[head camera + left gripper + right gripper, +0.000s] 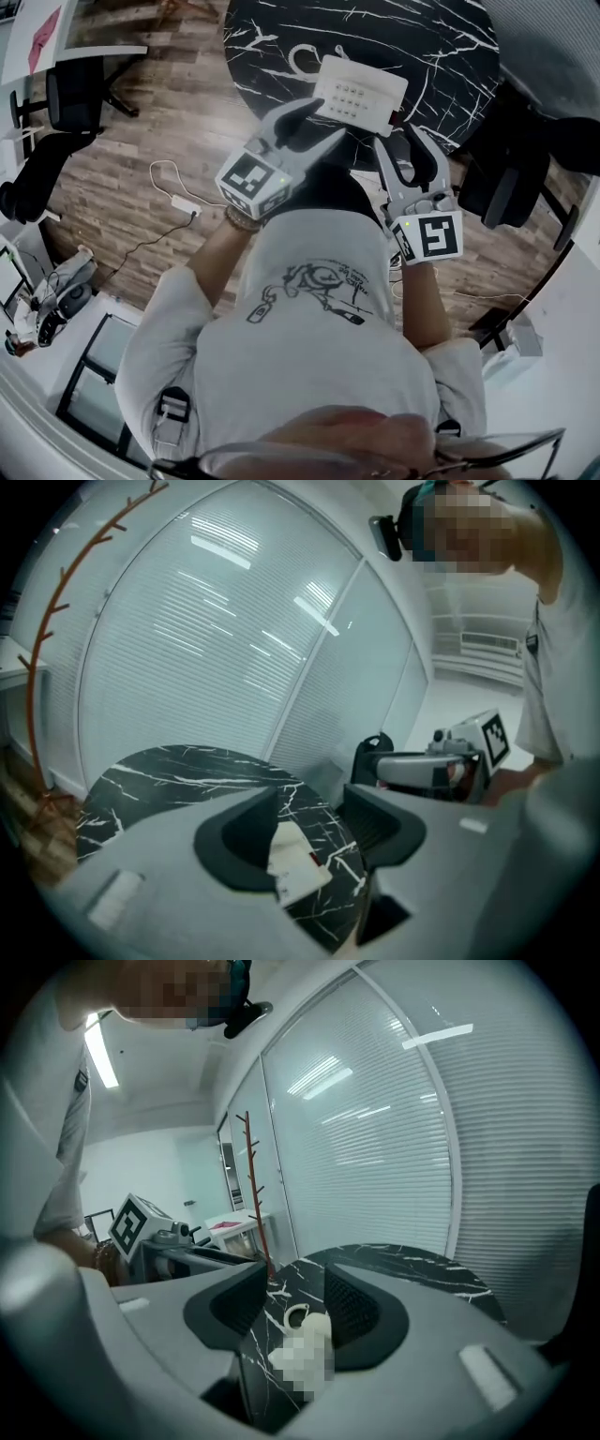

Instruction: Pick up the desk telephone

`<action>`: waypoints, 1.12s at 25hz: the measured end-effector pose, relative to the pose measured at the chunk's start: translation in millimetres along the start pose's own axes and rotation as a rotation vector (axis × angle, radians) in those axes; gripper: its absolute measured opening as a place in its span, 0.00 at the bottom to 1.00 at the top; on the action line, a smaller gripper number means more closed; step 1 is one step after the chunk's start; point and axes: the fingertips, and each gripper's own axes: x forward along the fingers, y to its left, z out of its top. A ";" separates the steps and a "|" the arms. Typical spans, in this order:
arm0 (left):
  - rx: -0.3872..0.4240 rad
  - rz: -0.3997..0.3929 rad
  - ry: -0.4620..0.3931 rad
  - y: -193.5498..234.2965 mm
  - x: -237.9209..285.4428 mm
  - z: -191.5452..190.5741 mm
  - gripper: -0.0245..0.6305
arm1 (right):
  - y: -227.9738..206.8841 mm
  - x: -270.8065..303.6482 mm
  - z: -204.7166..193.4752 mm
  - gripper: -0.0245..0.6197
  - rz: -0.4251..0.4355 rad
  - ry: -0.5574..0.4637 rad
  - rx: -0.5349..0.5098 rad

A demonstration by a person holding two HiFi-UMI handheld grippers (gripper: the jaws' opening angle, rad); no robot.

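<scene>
Nearest you, mid-frame in the head view, your left gripper (pixel 321 127) and right gripper (pixel 399 141) both have their jaws apart and hold nothing. Just beyond them, upper centre, the white desk telephone (pixel 361 94) sits on the black marble table (pixel 272 33). If you close on one corner only, it could tip, slide, or snag on its cord (pixel 307 61).

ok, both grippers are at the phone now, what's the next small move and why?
Probably ease both grippers a little further in around the telephone, then close. The left gripper and right gripper stand open at its near edge on the marble table. Each gripper view shows it ahead of the jaws, not yet between the pads.
</scene>
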 end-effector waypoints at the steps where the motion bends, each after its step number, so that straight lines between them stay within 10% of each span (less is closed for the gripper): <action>1: 0.002 0.009 0.014 6.3 3.7 -8.6 0.38 | -4.0 5.5 -11.1 0.36 -0.004 0.025 0.013; 12: -0.087 0.078 0.169 62.8 42.1 -97.2 0.59 | -43.3 42.0 -105.3 0.50 -0.063 0.172 0.089; 28: -0.226 0.146 0.305 136.4 92.6 -209.4 0.60 | -103.2 90.5 -228.9 0.63 -0.120 0.257 0.239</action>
